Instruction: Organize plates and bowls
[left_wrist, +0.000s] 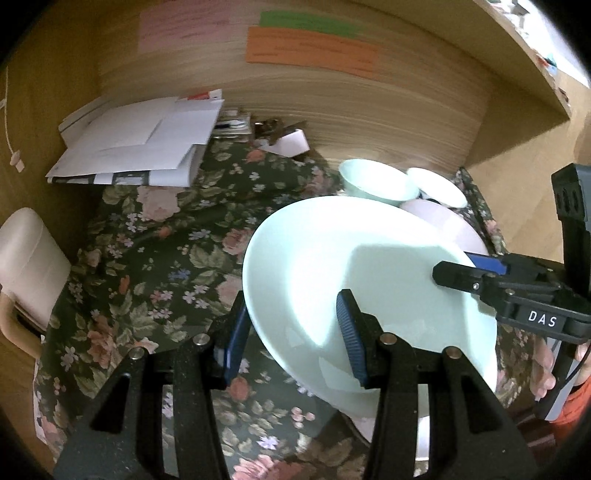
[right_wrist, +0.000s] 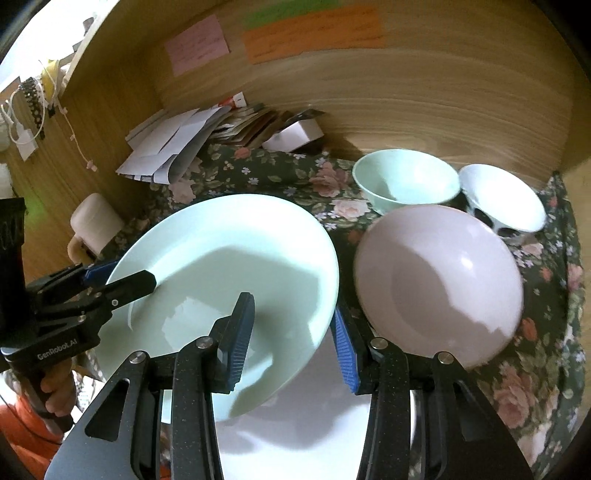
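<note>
gripping the mint plate (right_wrist: 229, 258) at centre frame with both jaws narrow, seemingly lifted; risks clipping pink plate (right_wrist: 439, 284).

A mint-green plate (right_wrist: 236, 258) is seen over a dark floral cloth (right_wrist: 535, 387) patterned with pink roses. A lilac bowl (right_wrist: 443, 288), a mint bowl (right_wrist: 406, 181) and a white, black-spotted bowl (right_wrist: 506, 199) are shown beside it.

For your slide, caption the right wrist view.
Both grippers hold a mint plate by opposite rims, beside a pink bowl.
</note>
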